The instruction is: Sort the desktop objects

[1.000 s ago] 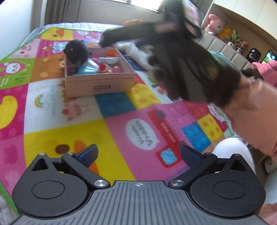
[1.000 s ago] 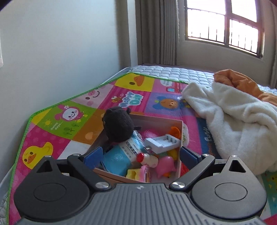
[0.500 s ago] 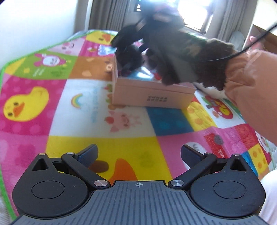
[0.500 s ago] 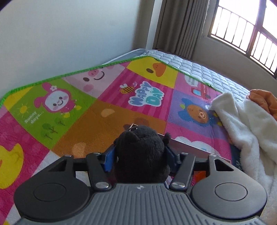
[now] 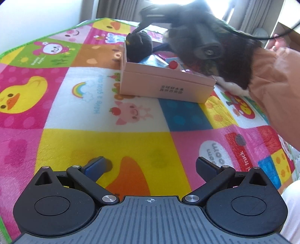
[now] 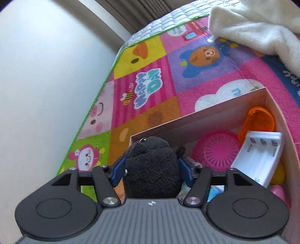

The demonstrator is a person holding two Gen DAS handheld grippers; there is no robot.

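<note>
1 black plush toy (image 6: 151, 169) upright, nose away, right gripper (image 6: 151, 169) clamping its sides

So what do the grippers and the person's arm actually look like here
Both grippers, left and right, are black with round hubs, ribbed grey bases, silver screws and blue finger pads. A peach sleeve covers the arm, and a thin black cable trails behind.

We see a bright play mat (image 5: 78, 105) with ducks, pigs and a rainbow on the bed. A soft white blanket (image 6: 262, 32) lies on it. Behind are a white wall (image 6: 46, 75) and curtains (image 5: 116, 9).
</note>
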